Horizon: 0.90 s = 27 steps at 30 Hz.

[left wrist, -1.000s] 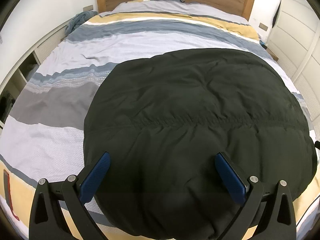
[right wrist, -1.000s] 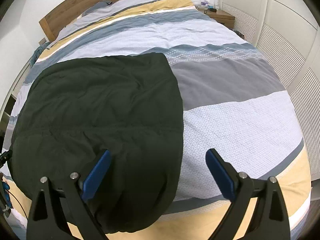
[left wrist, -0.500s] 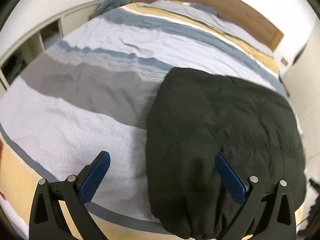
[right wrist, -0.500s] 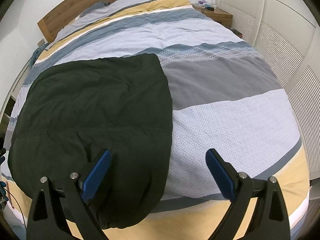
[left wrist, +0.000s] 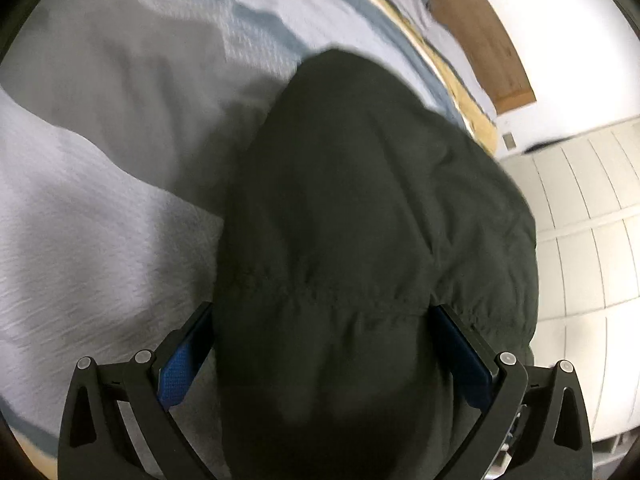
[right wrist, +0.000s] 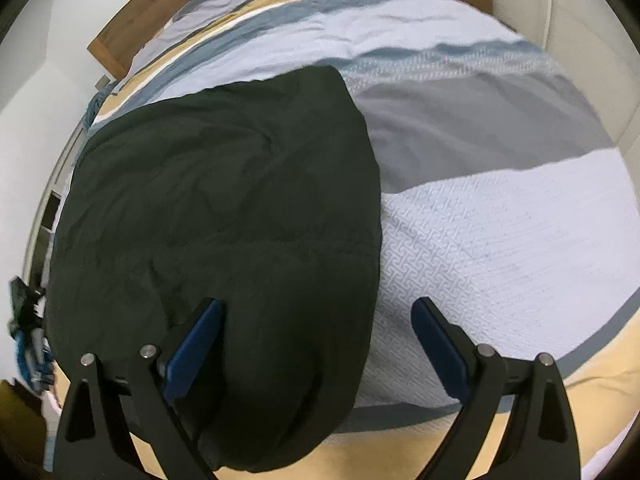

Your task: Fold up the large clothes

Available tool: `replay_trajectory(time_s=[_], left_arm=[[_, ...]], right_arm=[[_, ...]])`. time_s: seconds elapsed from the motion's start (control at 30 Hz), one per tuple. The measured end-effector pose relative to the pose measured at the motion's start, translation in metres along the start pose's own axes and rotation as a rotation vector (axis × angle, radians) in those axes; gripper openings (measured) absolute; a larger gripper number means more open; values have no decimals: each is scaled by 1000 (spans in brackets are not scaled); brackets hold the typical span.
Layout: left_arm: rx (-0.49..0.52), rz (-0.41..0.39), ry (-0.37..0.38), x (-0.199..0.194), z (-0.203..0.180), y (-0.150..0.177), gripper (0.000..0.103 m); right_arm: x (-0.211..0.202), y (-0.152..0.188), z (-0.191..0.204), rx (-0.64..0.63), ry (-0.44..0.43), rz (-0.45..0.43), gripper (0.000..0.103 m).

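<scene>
A large dark green padded jacket (right wrist: 224, 216) lies folded on the striped bed. In the left wrist view the jacket (left wrist: 360, 220) fills the middle, and its near end bulges up between the fingers of my left gripper (left wrist: 320, 344), which is open around it. My right gripper (right wrist: 316, 340) is open over the jacket's near right edge: its left finger (right wrist: 196, 344) is over the jacket, its right finger (right wrist: 440, 352) over the bedspread. The left view is blurred.
The bed (right wrist: 500, 240) has grey, blue, white and yellow stripes. A wooden headboard (right wrist: 120, 40) stands at the far end. White wardrobe doors (left wrist: 580, 220) stand at the right in the left wrist view. The other hand-held gripper (right wrist: 28, 332) shows at the left edge.
My left gripper has swung to the right and dropped close over the jacket's near end, which now sits between its fingers. My right gripper has moved in closer. Both stay open.
</scene>
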<state>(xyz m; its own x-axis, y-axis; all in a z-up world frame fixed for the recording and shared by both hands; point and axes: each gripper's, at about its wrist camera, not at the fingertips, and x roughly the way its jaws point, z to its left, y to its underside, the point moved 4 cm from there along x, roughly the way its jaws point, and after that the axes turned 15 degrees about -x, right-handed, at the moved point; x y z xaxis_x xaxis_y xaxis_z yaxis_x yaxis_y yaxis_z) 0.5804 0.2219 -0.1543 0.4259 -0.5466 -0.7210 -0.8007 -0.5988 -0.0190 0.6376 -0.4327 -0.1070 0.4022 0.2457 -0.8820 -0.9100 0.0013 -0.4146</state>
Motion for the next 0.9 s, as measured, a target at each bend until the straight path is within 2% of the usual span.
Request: replay_trajectory(time_s=[0.27, 0.37, 0.43, 0.53, 0.63, 0.73, 0.9], left_arm=[[5, 146, 91, 35, -9, -6, 102], [-10, 193, 144, 43, -7, -8, 102], [-29, 212, 183, 49, -3, -9, 102], [-33, 218, 217, 57, -2, -8, 102], [-34, 242, 270, 61, -10, -1, 102], [-33, 284, 319, 68, -22, 8, 102], [-52, 284, 295, 80, -27, 12, 102]], right_arm=[[43, -5, -17, 78, -187, 44, 96], [66, -5, -21, 138, -310, 63, 97], [85, -3, -21, 183, -396, 86, 103], [98, -6, -14, 195, -467, 82, 103], [107, -12, 14, 157, -593, 91, 103], [115, -15, 28, 116, -608, 103, 103], [122, -15, 29, 131, -618, 91, 103]])
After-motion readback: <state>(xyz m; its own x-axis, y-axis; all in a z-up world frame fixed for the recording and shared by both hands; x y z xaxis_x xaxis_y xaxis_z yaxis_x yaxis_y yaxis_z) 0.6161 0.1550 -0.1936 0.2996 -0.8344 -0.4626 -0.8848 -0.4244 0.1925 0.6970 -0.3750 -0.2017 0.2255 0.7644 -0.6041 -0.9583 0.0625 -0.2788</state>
